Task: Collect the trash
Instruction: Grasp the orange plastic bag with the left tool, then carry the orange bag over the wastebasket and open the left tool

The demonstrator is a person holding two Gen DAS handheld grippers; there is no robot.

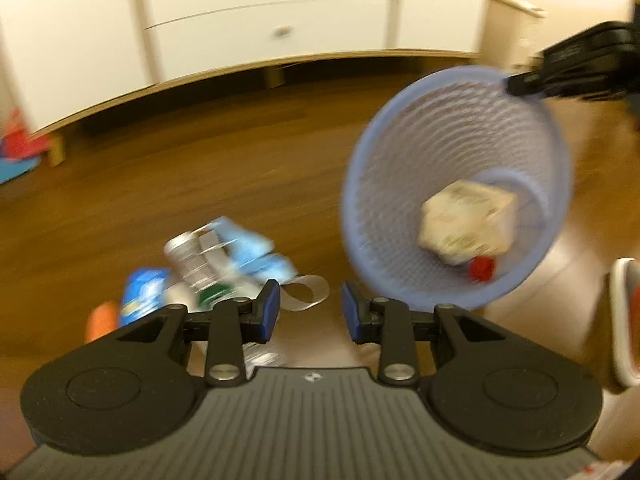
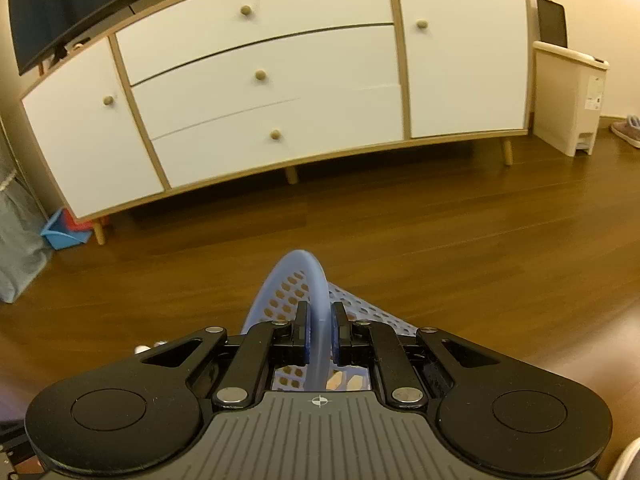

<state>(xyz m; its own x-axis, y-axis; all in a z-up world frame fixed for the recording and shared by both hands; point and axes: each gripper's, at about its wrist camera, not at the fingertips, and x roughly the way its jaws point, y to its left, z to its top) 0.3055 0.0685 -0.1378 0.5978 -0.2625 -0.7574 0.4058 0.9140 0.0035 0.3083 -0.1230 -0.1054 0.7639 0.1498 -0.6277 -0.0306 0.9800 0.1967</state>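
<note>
A blue mesh basket (image 1: 536, 128) hangs tilted above the wooden floor, its mouth turned toward my left camera. Inside lie a crumpled pale carton (image 1: 466, 222) and a small red piece (image 1: 482, 269). My right gripper (image 1: 510, 86) is shut on the basket's rim (image 2: 319, 320), seen edge-on between its blue pads. My left gripper (image 1: 311, 308) is open and holds nothing, hovering over a blurred pile of trash (image 1: 224, 264) on the floor: a silver can, blue wrappers, a white strap, an orange piece (image 1: 102, 320).
A white sideboard on wooden legs (image 2: 260, 92) stands along the wall, a television (image 2: 60, 4) on top. A beige pedal bin (image 2: 568, 100) is at its right, a shoe (image 2: 626, 130) beyond. Blue and red things (image 2: 64, 232) lie at the sideboard's left end.
</note>
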